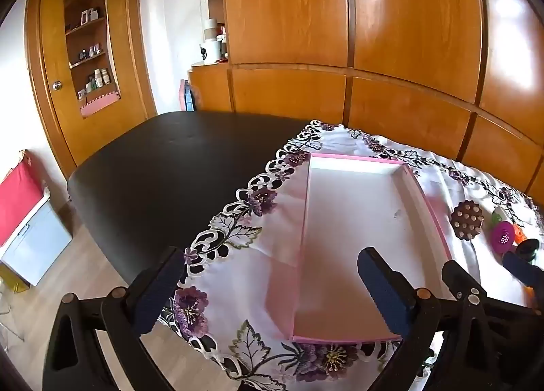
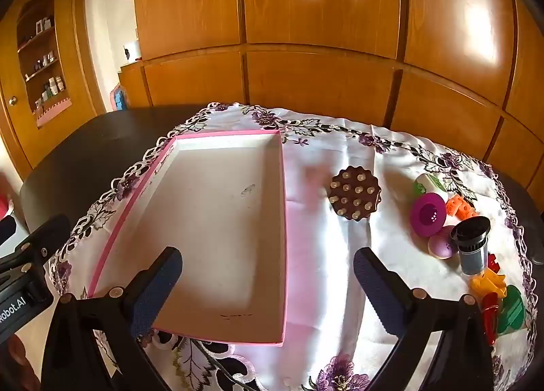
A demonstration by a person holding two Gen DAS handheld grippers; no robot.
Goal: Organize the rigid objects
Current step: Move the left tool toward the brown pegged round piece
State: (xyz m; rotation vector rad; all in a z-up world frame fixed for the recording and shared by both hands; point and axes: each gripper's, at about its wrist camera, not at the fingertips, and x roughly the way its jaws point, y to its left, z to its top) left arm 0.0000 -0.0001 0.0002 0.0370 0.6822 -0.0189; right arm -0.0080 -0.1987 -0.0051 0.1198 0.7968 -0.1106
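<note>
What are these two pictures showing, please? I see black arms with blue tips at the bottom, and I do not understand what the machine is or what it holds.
There is no robot here. A person holds a two-finger gripper in each hand, and a fisheye camera on each one looks forward along its fingers. One picture comes from the left gripper, the other from the right gripper. The blue tips are the finger pads. Both grippers are open and hold nothing.

On the dark table lies a white floral tablecloth. On it stands an empty pink box. To its right lie a brown round massage brush, a purple funnel-shaped piece, a black cylinder and several small coloured plastic toys. Wooden cupboards stand behind.
</note>
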